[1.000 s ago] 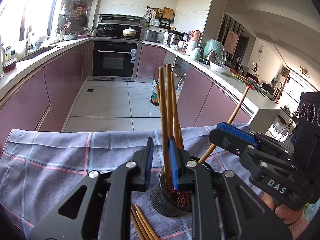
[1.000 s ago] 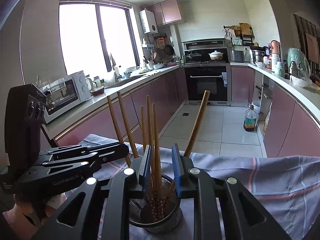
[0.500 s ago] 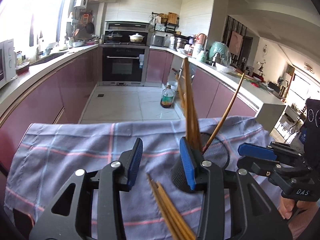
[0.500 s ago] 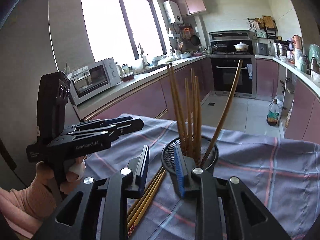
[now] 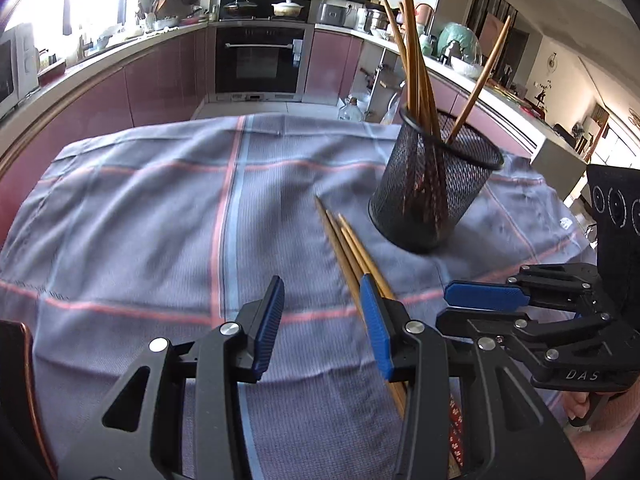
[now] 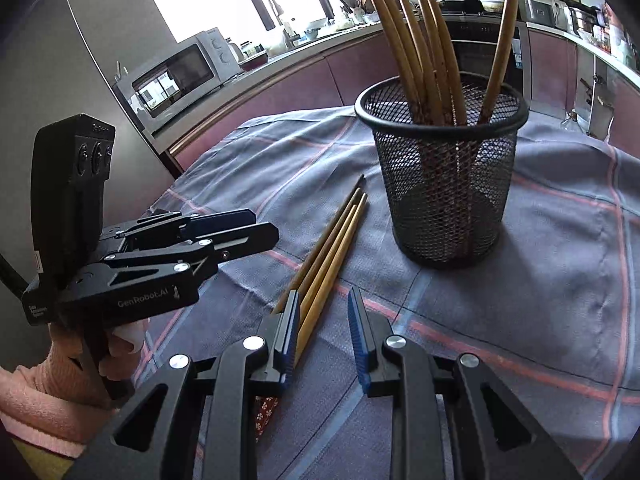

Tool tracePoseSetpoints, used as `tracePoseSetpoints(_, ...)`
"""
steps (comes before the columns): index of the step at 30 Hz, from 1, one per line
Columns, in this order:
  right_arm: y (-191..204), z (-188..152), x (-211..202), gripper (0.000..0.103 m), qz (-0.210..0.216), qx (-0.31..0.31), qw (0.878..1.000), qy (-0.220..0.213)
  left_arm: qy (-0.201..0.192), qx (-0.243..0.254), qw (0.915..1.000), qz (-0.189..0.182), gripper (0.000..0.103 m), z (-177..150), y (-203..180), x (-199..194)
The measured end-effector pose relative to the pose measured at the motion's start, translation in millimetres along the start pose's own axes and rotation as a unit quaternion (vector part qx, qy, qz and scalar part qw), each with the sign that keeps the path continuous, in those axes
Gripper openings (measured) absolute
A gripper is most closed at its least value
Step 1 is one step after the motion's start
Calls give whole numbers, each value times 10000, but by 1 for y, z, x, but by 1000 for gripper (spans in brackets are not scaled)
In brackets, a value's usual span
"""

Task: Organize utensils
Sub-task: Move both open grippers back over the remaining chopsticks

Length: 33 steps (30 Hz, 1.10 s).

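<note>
A black mesh cup (image 5: 434, 194) (image 6: 444, 184) stands upright on the grey checked cloth (image 5: 140, 216) and holds several wooden chopsticks (image 5: 418, 60) (image 6: 424, 40). Three loose chopsticks (image 5: 352, 248) (image 6: 332, 252) lie flat on the cloth in front of the cup. My left gripper (image 5: 322, 324) is open and empty above the cloth, its right finger beside the loose chopsticks. My right gripper (image 6: 324, 328) is open and empty just above the near ends of the loose chopsticks. Each gripper also shows in the other's view (image 5: 486, 304) (image 6: 240, 228).
The cloth (image 6: 560, 240) covers the table. Kitchen counters, a microwave (image 6: 176, 76) and an oven (image 5: 260, 60) lie beyond the table's far edge.
Both grippers have pulled back and down from the cup. The cup, earlier between the fingers, now stands ahead. Both sets of jaws have widened and the loose chopsticks are in full view.
</note>
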State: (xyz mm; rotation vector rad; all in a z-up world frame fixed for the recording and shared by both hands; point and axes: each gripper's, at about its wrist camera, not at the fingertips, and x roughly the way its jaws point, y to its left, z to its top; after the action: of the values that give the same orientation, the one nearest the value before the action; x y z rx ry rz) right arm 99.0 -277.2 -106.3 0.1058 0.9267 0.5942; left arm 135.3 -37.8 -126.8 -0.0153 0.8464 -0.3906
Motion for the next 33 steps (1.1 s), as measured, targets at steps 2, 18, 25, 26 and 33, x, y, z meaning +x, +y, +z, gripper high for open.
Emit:
tracePoseSetpoints(2, 2, -1, 5, 23, -2, 26, 10000, 63, 45, -10, 10000, -16, 39, -5, 0, 2)
tracePoseSetpoints(18, 5, -2, 23, 17, -190, 70, 9994, 291, 290, 191, 9993, -101, 39, -11, -19, 14)
tracePoseSetpoints(25, 2, -2, 19, 17, -313, 28, 9990, 321, 409, 307, 9987, -69, 41, -11, -22, 24)
tracePoseSetpoints(26, 2, -2, 19, 17, -328, 17, 9989, 321, 421, 302, 9986, -69, 40, -10, -21, 24)
tracePoseSetpoints(33, 0, -2, 19, 18, -326, 47, 9990, 309, 526, 324, 9981, -39, 37, -9, -20, 25)
